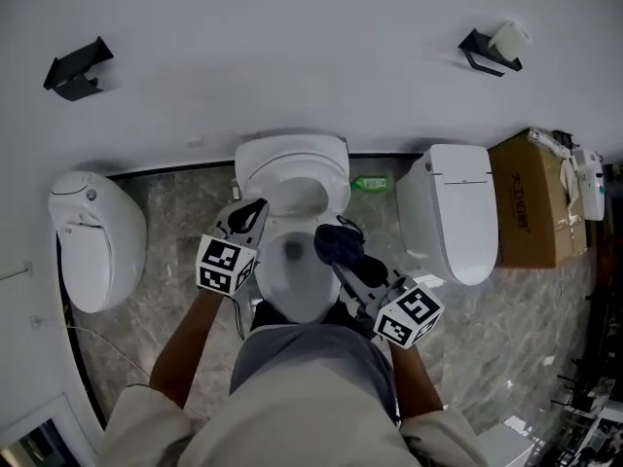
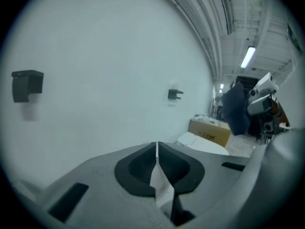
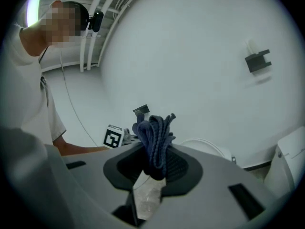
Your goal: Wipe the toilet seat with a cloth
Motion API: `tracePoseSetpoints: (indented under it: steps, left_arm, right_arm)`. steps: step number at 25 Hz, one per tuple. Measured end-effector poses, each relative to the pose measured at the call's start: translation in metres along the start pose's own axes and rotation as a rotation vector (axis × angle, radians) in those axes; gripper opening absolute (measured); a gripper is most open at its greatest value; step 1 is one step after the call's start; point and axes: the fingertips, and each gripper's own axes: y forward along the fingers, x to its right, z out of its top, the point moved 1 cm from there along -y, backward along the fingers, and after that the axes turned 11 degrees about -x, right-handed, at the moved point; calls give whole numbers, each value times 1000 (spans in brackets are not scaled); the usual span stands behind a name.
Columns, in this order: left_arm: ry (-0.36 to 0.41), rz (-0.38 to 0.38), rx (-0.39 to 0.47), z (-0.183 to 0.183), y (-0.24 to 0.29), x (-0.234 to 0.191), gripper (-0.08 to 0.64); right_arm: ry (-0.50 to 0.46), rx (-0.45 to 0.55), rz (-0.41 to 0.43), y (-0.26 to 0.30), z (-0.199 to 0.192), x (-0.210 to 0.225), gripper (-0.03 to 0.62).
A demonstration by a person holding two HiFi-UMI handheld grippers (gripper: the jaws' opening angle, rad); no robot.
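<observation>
A white toilet (image 1: pixel 269 292) stands at the middle of the head view, its lid (image 1: pixel 292 156) raised against the wall. A bunched dark blue cloth (image 1: pixel 337 239) hangs over the right side of the bowl, with my right gripper (image 1: pixel 343 263) shut on it. In the right gripper view the cloth (image 3: pixel 155 137) sticks up from between the jaws. My left gripper (image 1: pixel 254 212) hovers over the bowl's left rim. Its jaws are pressed together with nothing between them (image 2: pixel 156 149). From the left gripper view the cloth (image 2: pixel 237 109) shows at the right.
Another white toilet (image 1: pixel 95 243) stands to the left and one (image 1: pixel 453 212) to the right. Beyond that is a cardboard box (image 1: pixel 531 202). A green bottle (image 1: pixel 370 183) lies by the wall. Black holders (image 1: pixel 76 68) (image 1: pixel 494 49) hang on the white wall. The floor is grey marble.
</observation>
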Motion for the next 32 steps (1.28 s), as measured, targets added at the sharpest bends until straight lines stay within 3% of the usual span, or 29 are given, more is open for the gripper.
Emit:
tracePoseSetpoints:
  steps: [4,7,10,13,23,32]
  left_arm:
    - [151,27,-87,5,49,-24,11]
    - [226,32,-148,5,84,-38,13]
    - [289,5,-213,-1,115,-46,99]
    - [354,-12,-253,-4,137,-49,126]
    - [451,-45,-339,-14,165,-47,126]
    - [547,43,-361,-20,167,-47,91]
  right_arm:
    - [113,100,27,-10,-1,-5,86]
    - [173,112,17,-15,-4,-8,86]
    - [207,97,-6,-17,-10,-13,86]
    - [229,101,-52,-23,-19,-18,87]
    - [315,114,-166,-39,-53,-32,87]
    - [298,94,-165,-50,-60,-32,87]
